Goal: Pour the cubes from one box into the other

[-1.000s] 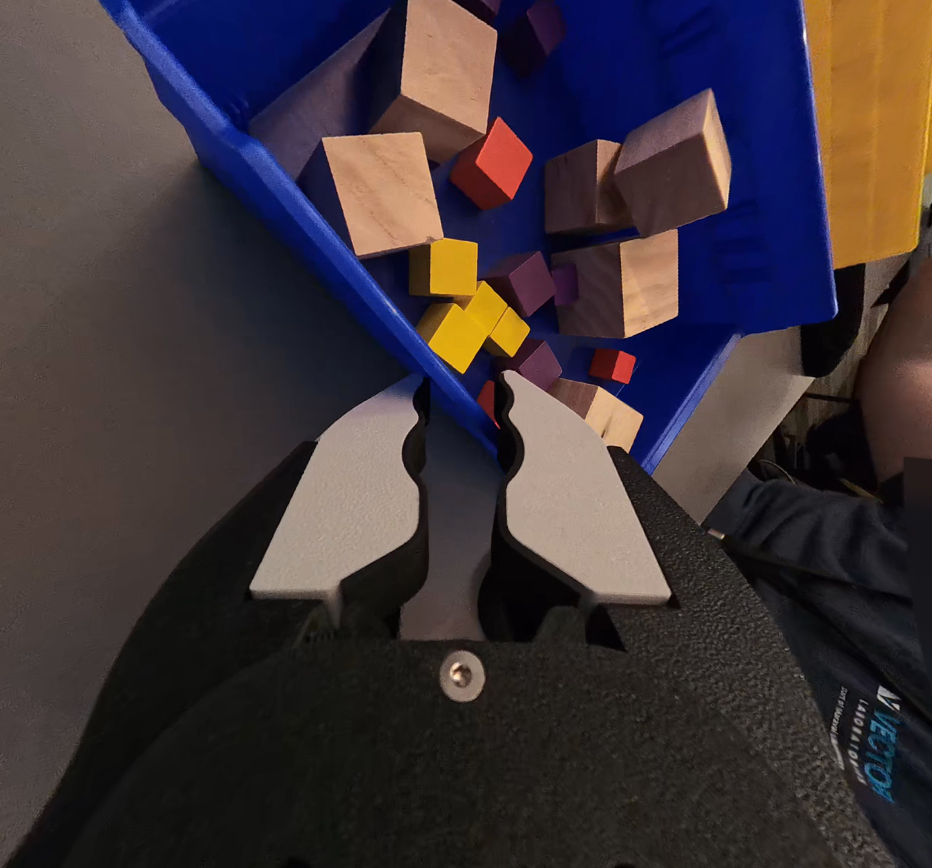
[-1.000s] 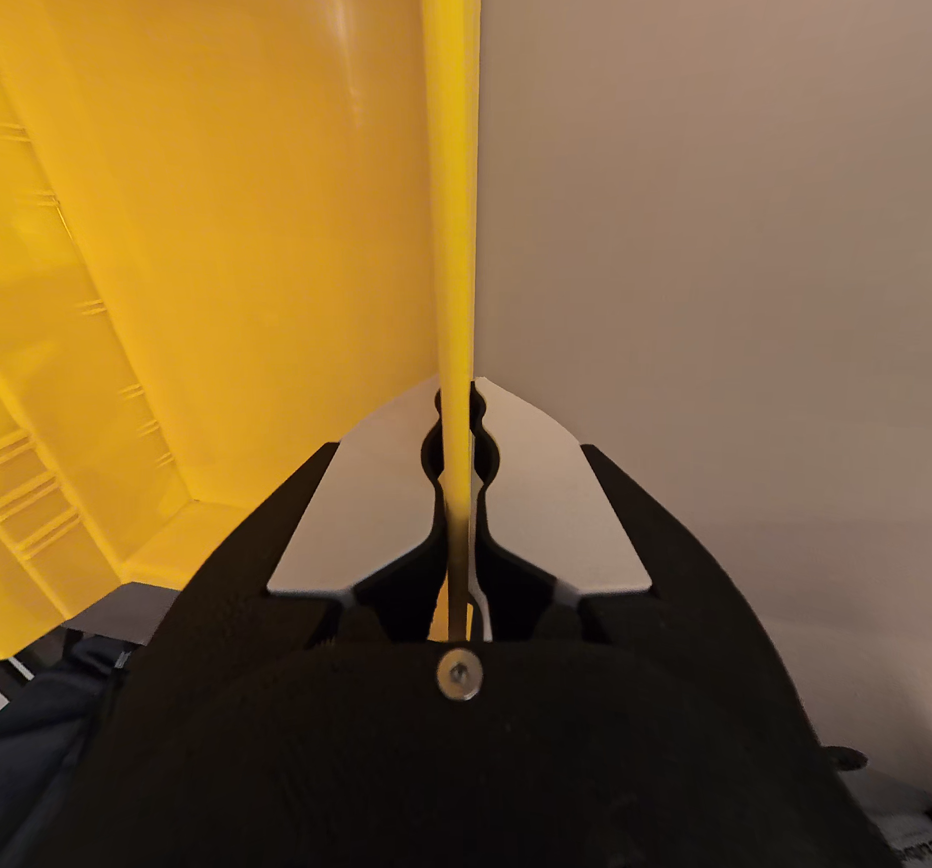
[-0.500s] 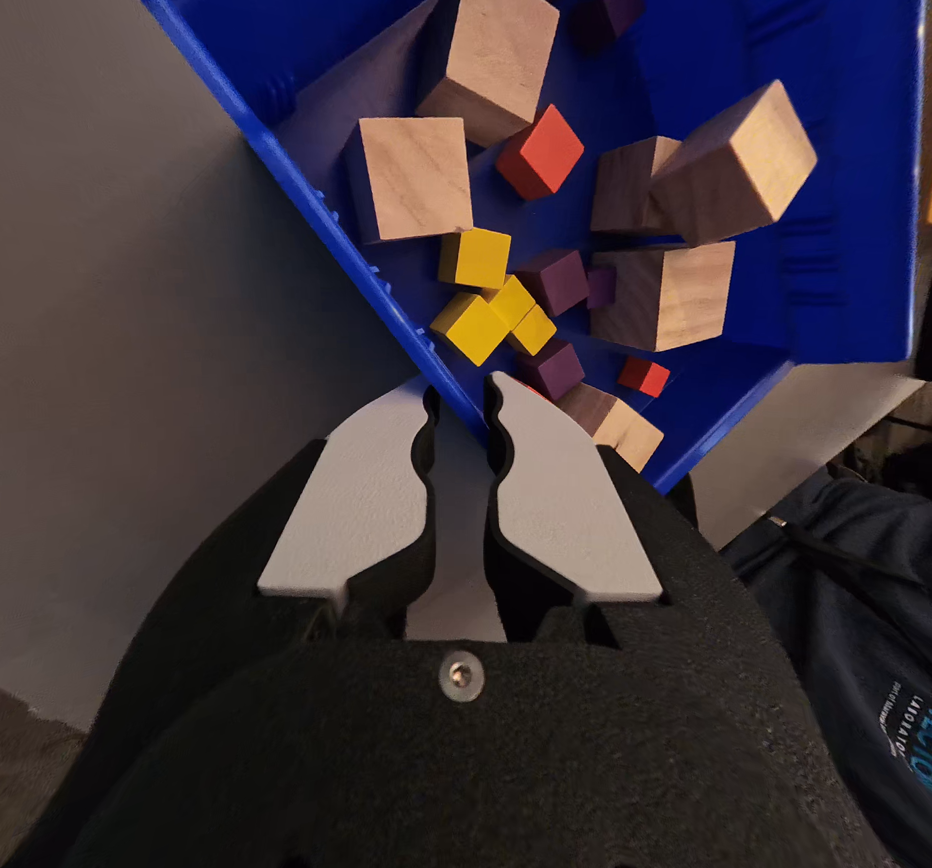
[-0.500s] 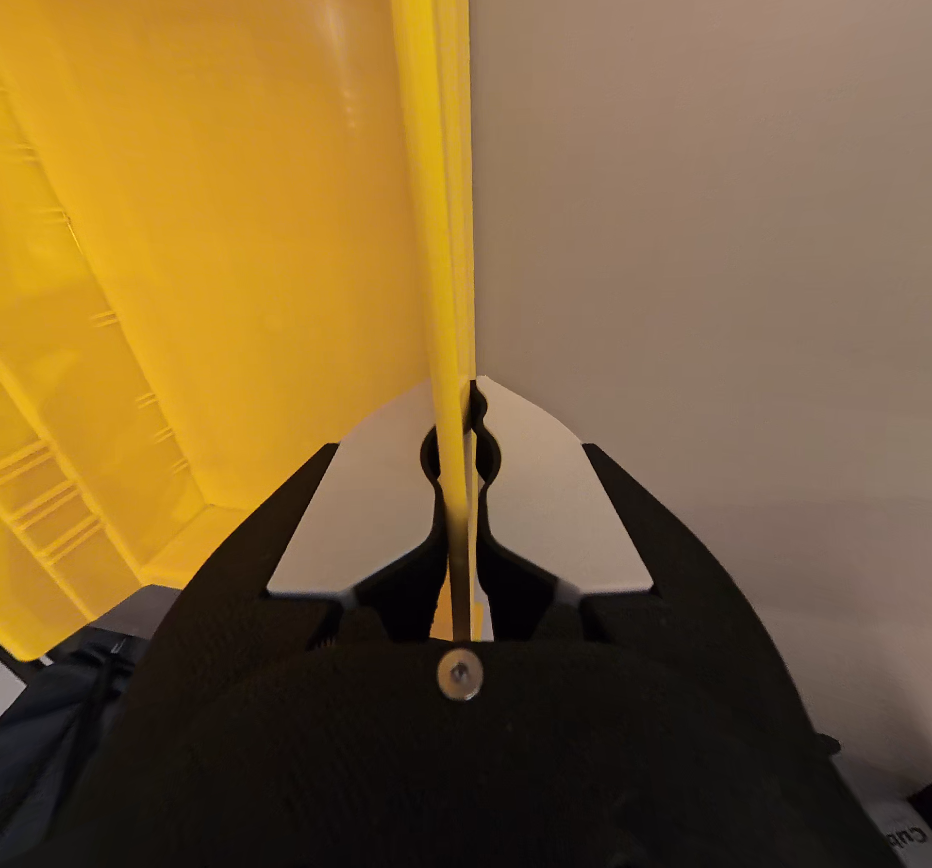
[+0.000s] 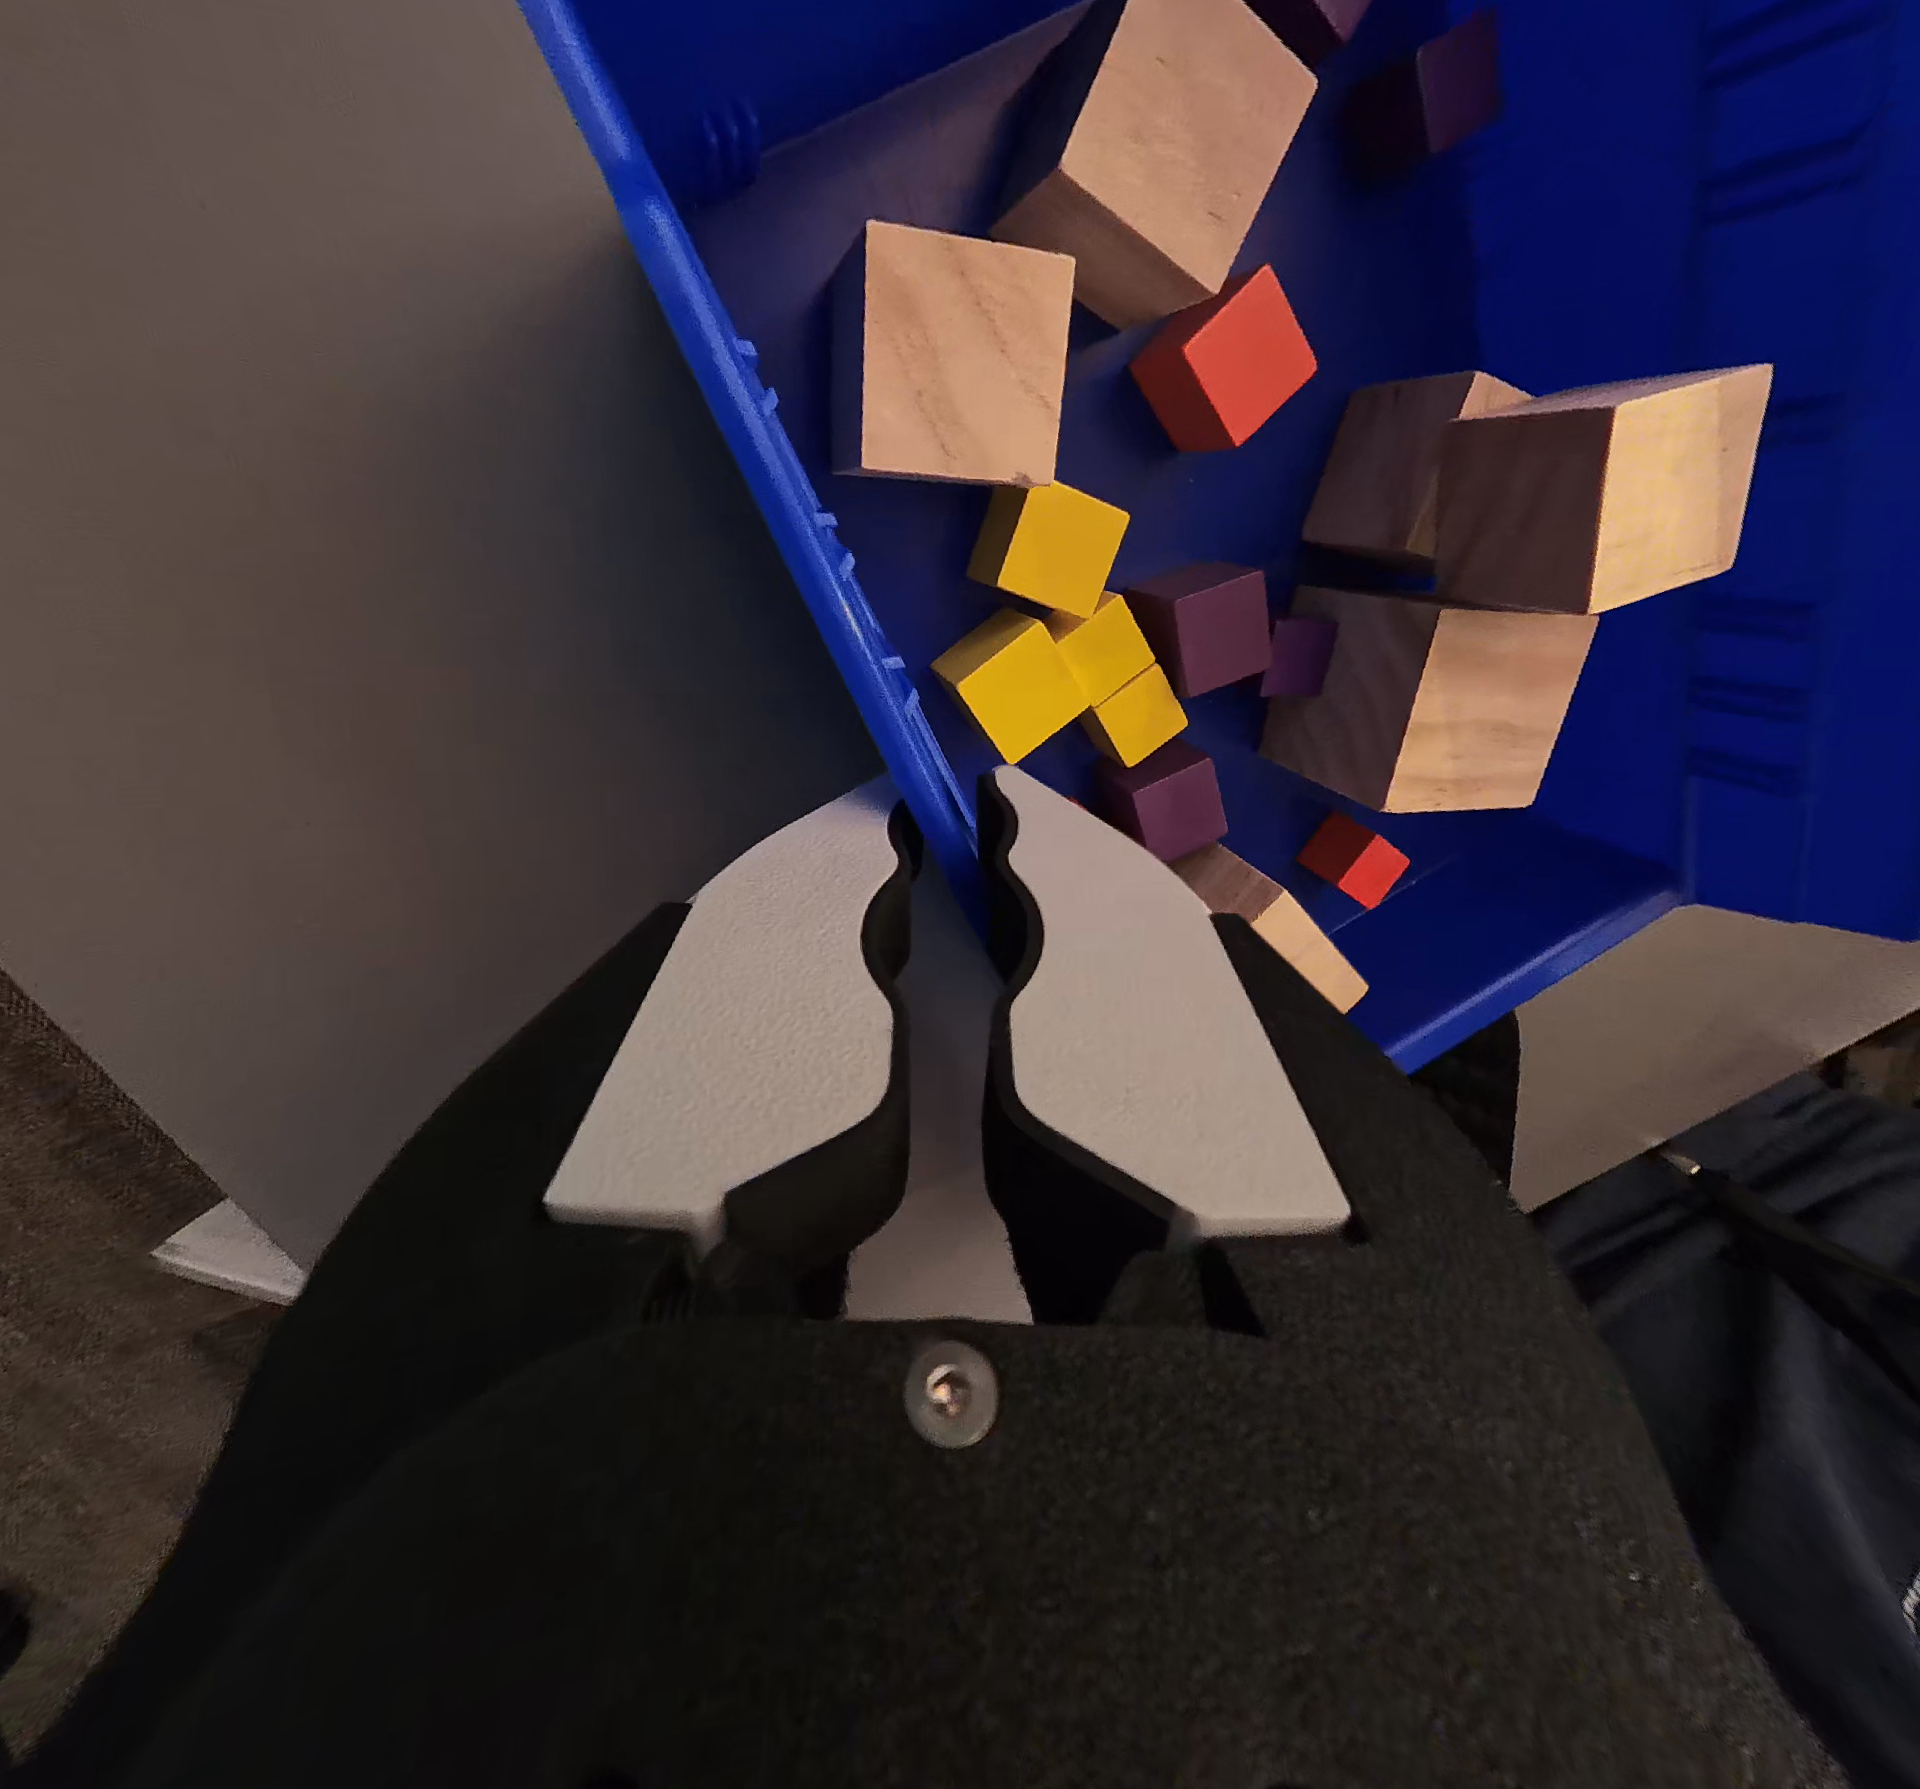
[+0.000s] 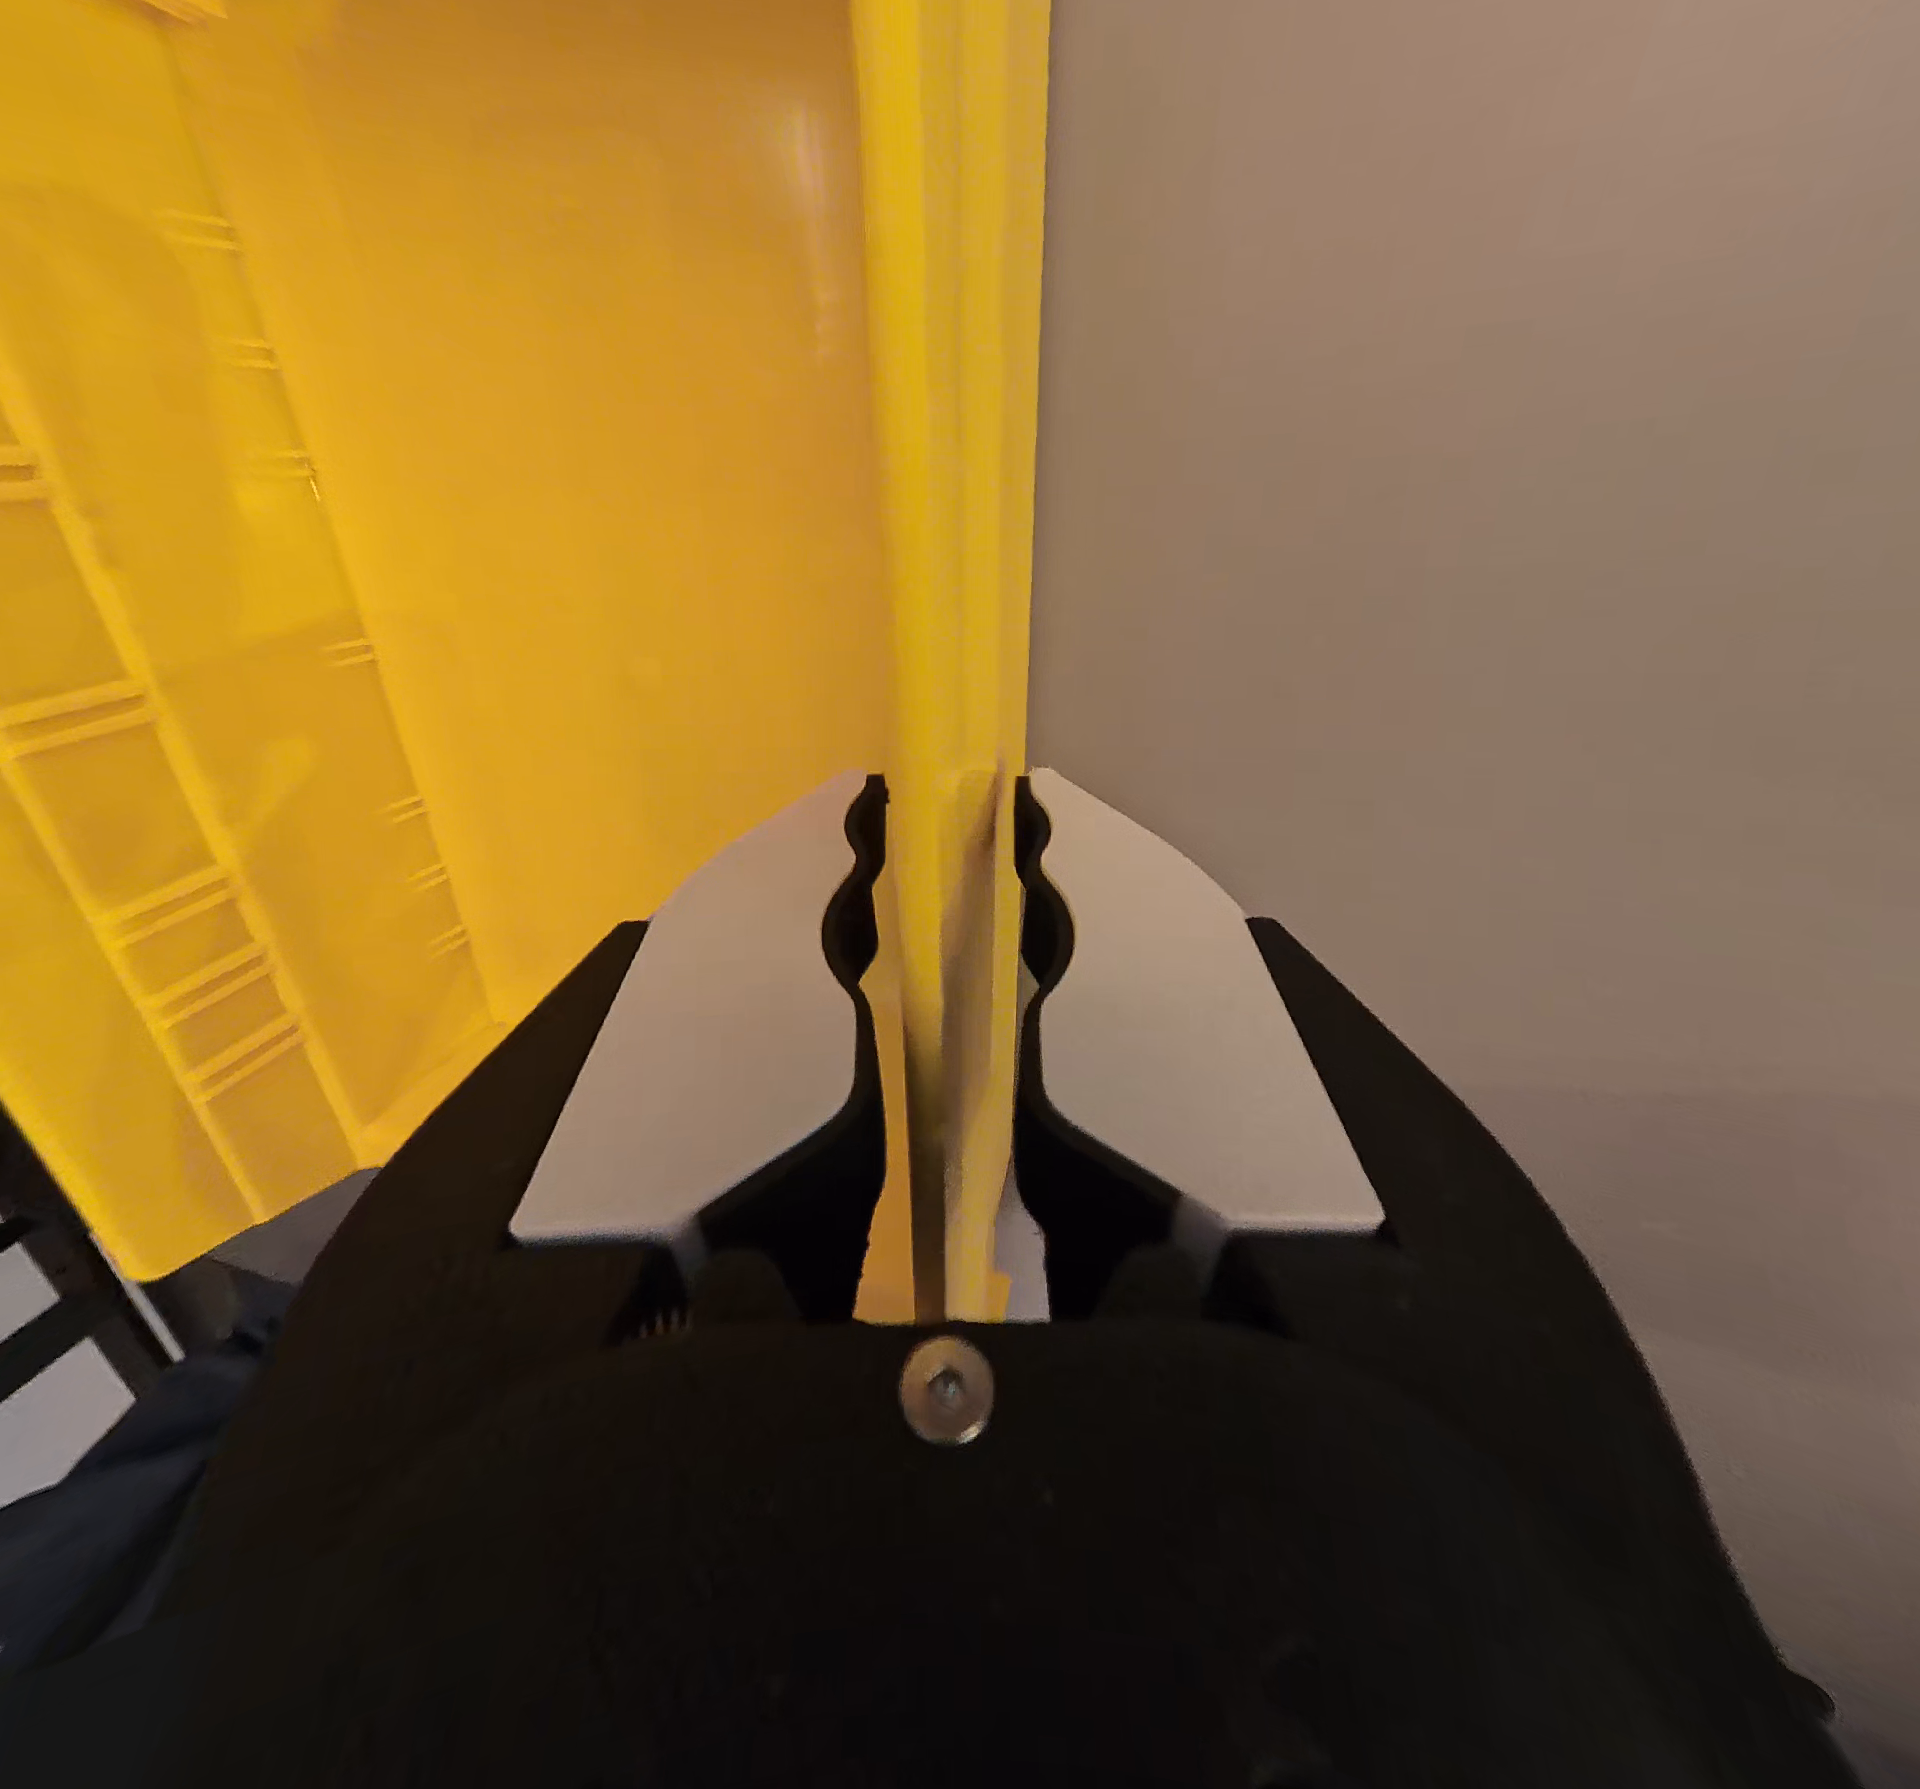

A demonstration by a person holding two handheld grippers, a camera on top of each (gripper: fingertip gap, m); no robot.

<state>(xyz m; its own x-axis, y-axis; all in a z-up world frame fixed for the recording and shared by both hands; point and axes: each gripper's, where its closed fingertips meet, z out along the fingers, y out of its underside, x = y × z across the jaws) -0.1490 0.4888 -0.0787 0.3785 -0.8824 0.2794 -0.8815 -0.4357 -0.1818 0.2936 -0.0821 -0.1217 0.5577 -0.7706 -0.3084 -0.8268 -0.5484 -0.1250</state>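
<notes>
The left gripper [image 5: 945, 794] has its two grey fingers closed on the side wall of a blue box [image 5: 727, 285], one finger outside the wall and one inside. The blue box holds a loose scatter of cubes: large plain wooden cubes [image 5: 961, 357], a cluster of small yellow cubes [image 5: 1049, 544] just beyond the inner finger, small purple cubes [image 5: 1205, 627], and red cubes [image 5: 1231, 357], all lying on the box floor. A pale grey table surface [image 5: 312, 389] lies beside the box, with dark fabric [image 5: 1766, 1324] at the lower right. The right gripper [image 6: 951, 789] straddles the rim of a yellow box [image 6: 956, 285], its fingers lying close along either side of the wall, gripping it. The yellow box's interior [image 6: 520, 389] shows no cubes in the part visible. A plain pale surface [image 6: 1455, 492] fills the right side.
</notes>
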